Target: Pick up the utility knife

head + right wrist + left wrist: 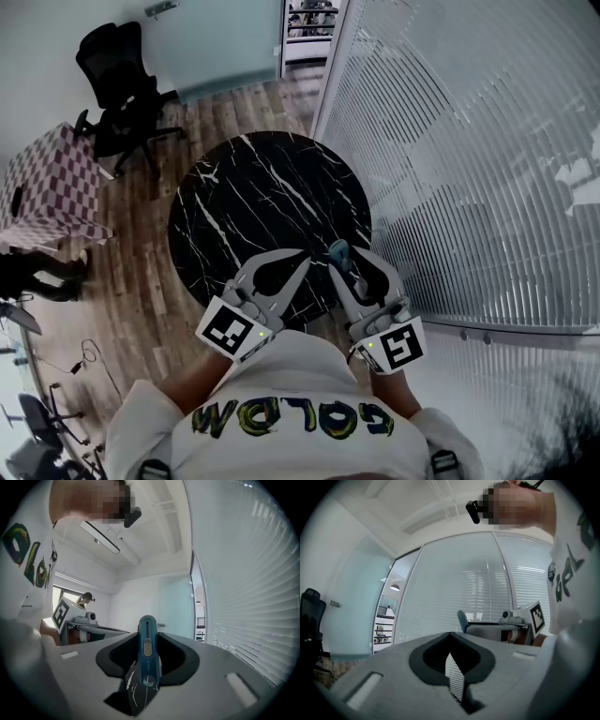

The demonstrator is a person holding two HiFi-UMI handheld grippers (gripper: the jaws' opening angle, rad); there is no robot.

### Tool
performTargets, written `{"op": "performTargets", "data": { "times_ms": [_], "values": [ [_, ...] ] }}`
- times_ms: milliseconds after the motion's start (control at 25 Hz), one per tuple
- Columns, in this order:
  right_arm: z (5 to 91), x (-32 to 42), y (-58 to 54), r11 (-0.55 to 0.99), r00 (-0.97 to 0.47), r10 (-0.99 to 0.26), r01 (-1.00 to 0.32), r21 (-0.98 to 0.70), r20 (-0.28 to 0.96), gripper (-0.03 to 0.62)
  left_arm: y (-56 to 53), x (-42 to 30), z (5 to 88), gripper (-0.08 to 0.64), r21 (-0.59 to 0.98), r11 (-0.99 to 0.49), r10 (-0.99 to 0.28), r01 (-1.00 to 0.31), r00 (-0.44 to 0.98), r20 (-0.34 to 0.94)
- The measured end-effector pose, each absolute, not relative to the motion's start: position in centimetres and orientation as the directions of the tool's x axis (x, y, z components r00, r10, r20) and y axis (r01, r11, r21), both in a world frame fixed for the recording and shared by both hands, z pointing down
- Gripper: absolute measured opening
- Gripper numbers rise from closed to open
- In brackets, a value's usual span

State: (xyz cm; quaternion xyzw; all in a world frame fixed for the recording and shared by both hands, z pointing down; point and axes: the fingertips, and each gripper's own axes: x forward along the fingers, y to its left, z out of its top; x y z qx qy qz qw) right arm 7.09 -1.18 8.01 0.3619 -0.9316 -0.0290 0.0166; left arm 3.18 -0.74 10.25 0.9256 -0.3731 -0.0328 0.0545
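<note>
Jaws of the right gripper are clamped on the knife, which runs along between them and pokes out past their tips. The left gripper has its jaws together on nothing. The hold looks narrow, so a jolt or tilt could let the knife swivel or slip down onto the black marble table beneath the jaws. Around it are a wood floor, blinds and a chair.

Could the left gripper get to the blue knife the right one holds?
Probably yes. The left gripper sits beside the right gripper, which grips the utility knife; nothing stands between them. Its fingers are shut, so they must open first.
</note>
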Motion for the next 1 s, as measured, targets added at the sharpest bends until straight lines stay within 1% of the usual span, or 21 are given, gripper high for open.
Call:
{"op": "performTargets", "data": {
  "times_ms": [1000],
  "values": [
    [8.56,6.84,-0.88,0.737,-0.738,-0.675,-0.673,0.063,0.022,0.133,-0.16,2.82,11.18,0.003,0.146,-0.705,-0.701,-0.694,0.713,0.005]
  ]
}}
